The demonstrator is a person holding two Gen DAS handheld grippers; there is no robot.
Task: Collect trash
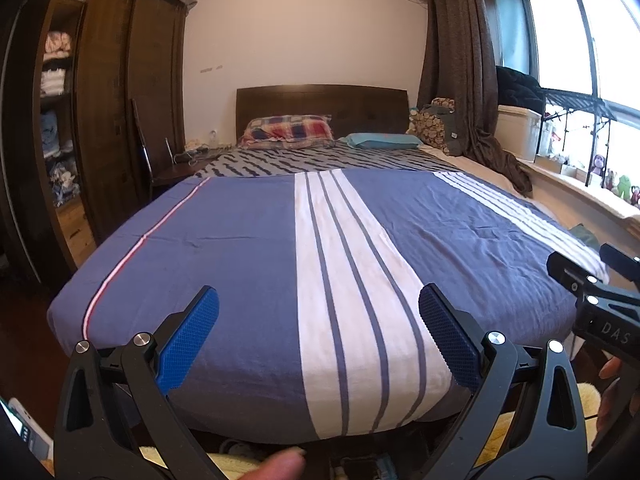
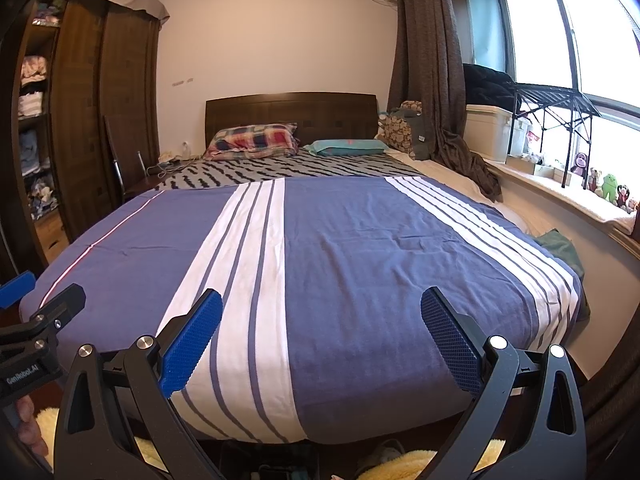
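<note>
My left gripper (image 1: 318, 300) is open and empty, held over the foot of a bed with a blue and white striped cover (image 1: 248, 248). My right gripper (image 2: 322, 300) is open and empty too, over the same cover (image 2: 360, 248). The right gripper's body (image 1: 596, 300) shows at the right edge of the left wrist view, and the left gripper's body (image 2: 36, 328) at the left edge of the right wrist view. No trash item can be made out on the bed. A crumpled green cloth (image 2: 560, 248) lies at the bed's right edge.
Plaid pillow (image 1: 290, 130) and teal pillow (image 1: 384, 141) lie at the headboard. A dark wardrobe (image 1: 120, 100) stands left, a curtain (image 1: 460, 60) and a windowsill with toys (image 2: 600, 188) right. A nightstand with clutter (image 2: 168, 164) is by the bed. Yellow fleece (image 2: 400, 466) lies below.
</note>
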